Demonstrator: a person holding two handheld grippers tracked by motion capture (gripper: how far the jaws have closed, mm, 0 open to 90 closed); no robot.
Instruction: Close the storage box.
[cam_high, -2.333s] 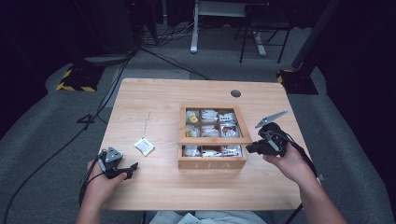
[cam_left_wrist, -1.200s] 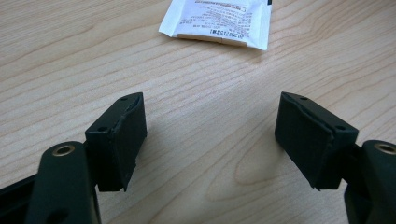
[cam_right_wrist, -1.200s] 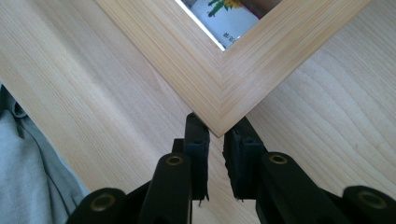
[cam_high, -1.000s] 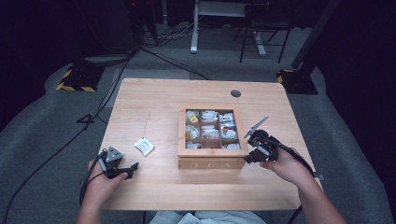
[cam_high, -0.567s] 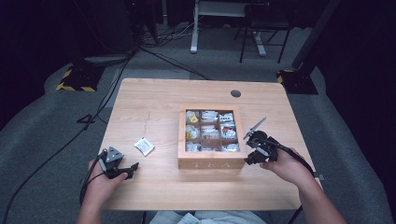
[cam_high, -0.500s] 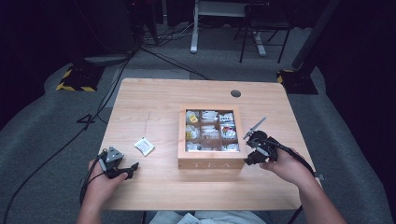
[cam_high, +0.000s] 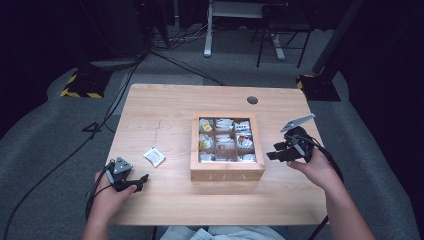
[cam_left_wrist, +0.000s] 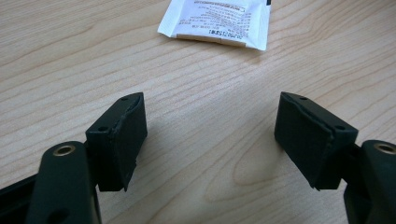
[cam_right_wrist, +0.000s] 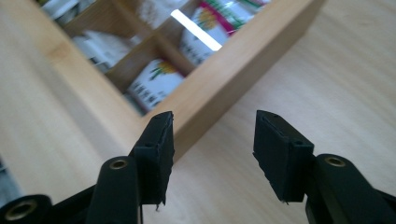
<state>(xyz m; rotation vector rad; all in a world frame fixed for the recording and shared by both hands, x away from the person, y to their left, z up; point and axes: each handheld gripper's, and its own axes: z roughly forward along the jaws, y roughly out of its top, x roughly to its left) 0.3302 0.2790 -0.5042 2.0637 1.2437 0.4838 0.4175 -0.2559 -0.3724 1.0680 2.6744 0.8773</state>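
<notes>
Both my grippers are open and empty. That sachet (cam_left_wrist: 217, 23) on the desk (cam_high: 165, 110) looks light and floppy, so I'd pinch an edge.

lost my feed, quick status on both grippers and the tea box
Left gripper open, empty, near the loose sachet. Right gripper open, empty, just right of the tea box. Nothing blocking.

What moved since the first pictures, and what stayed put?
The right tool came in against the right side of the tea box, then drew back away from it. It is open and holds nothing. The left tool, the white packet and the box stayed where they were.
</notes>
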